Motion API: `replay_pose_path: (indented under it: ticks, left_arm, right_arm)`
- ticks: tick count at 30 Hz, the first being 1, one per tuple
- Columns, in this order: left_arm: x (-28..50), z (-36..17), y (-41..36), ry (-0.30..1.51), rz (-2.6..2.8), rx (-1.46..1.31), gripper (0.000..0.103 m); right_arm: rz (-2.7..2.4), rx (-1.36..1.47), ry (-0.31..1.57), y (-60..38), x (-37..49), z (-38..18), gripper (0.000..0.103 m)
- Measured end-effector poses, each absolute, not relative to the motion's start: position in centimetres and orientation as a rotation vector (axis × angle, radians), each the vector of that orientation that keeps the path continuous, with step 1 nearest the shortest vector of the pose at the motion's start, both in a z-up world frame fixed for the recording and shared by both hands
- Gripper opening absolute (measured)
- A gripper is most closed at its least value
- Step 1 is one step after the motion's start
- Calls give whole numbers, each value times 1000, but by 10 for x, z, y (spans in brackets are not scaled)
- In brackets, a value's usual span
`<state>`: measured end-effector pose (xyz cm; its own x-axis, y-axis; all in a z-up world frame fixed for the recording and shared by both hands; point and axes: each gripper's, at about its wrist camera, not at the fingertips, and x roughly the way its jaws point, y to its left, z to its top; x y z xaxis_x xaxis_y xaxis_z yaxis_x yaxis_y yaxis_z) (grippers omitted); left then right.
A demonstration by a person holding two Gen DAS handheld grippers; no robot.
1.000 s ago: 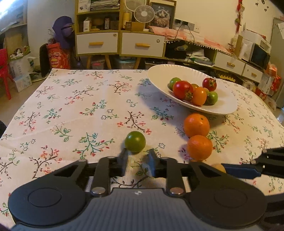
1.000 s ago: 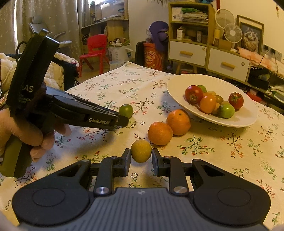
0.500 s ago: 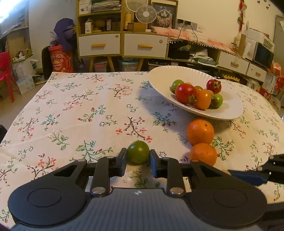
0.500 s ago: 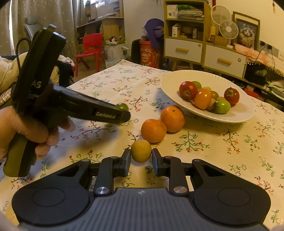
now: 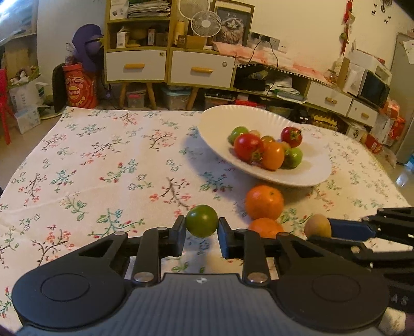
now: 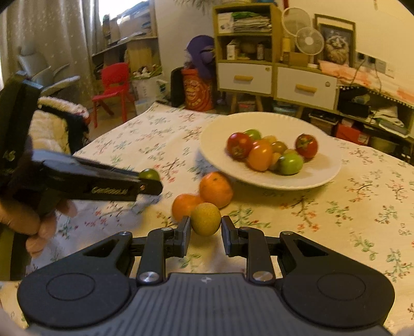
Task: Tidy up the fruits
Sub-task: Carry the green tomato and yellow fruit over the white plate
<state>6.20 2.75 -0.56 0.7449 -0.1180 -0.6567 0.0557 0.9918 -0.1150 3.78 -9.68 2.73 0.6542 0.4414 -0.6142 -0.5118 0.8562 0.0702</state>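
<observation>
My left gripper is shut on a small green fruit, held just above the flowered tablecloth. My right gripper is shut on a round yellow-brown fruit, lifted off the cloth; the same fruit shows at the right of the left wrist view. Two oranges lie on the cloth in front of a white plate that holds several red, orange and green tomatoes. From the right wrist view, the left gripper and the hand holding it come in from the left with the green fruit.
Beyond the table's far edge stand a yellow cabinet with white drawers, two small fans, a red canister and low shelves with clutter. A red chair stands at the left.
My left gripper closed on the green fruit and raised it slightly. My right gripper lifted the yellow-brown fruit, which now overlaps the nearer orange in its view.
</observation>
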Motion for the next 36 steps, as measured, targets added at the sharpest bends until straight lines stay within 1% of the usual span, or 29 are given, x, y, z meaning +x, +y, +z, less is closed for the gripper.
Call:
replay_pose_path:
  ticks: [11,21,36]
  left_arm:
    - [66,9,-1,699,-157,-118,29]
    - [87,17,-23,680,-198,-73,29]
    - [123,1,-57,701,-265,-52,29]
  right_arm:
    - [444,-51,635,-124,62,38,23]
    - [396,-1,633,-143,99,39,23]
    - [398,60,651,-164,134,32,23]
